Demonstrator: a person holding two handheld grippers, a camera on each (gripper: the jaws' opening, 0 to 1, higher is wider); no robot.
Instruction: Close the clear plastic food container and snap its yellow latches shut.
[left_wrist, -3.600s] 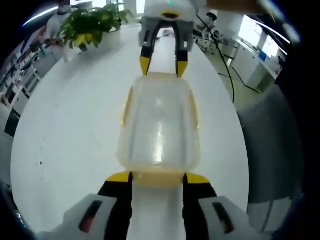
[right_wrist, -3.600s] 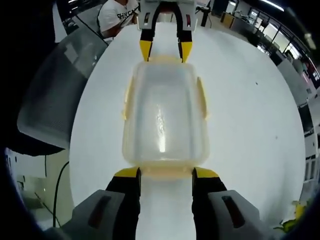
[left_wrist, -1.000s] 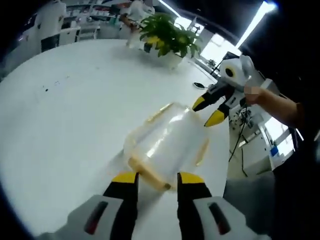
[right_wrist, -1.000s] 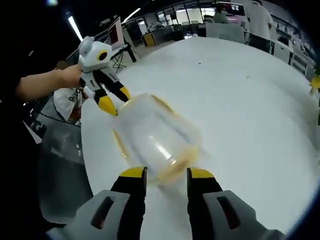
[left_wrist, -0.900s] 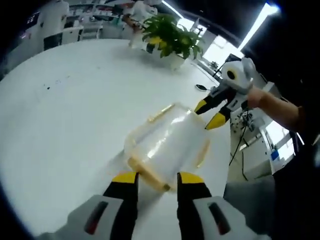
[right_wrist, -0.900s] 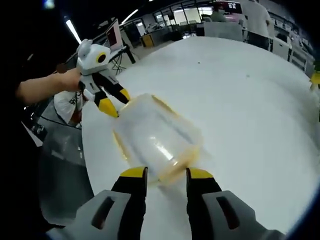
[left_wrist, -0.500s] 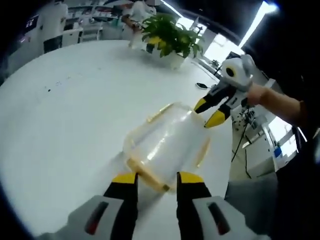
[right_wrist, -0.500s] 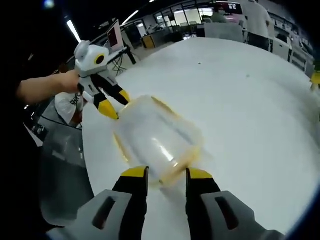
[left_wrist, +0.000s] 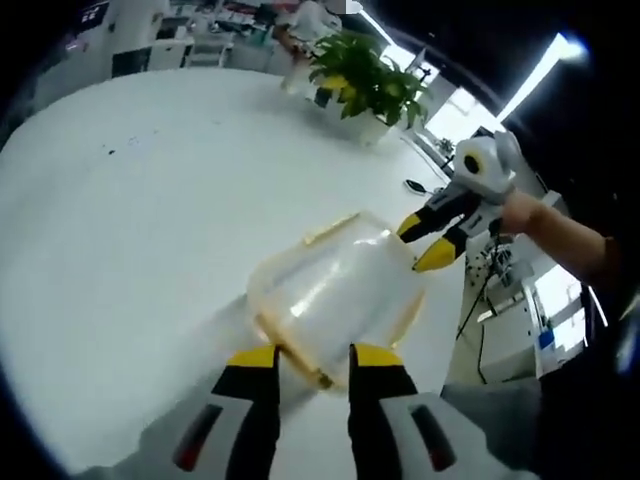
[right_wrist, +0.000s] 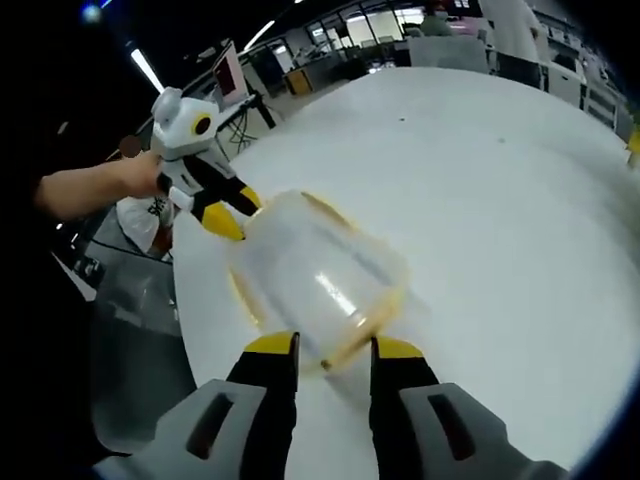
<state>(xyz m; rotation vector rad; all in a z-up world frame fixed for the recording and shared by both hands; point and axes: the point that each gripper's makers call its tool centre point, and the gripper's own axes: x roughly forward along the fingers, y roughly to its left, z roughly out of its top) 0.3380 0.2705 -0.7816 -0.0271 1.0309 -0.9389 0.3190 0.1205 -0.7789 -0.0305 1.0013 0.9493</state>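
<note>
I see the clear container, lid on, resting on the white worktop. Left gripper fingers narrowly parted, tips at its near yellow latch. Right gripper likewise at the opposite end, fingers narrowly apart. Potted plant stands far across.
</note>
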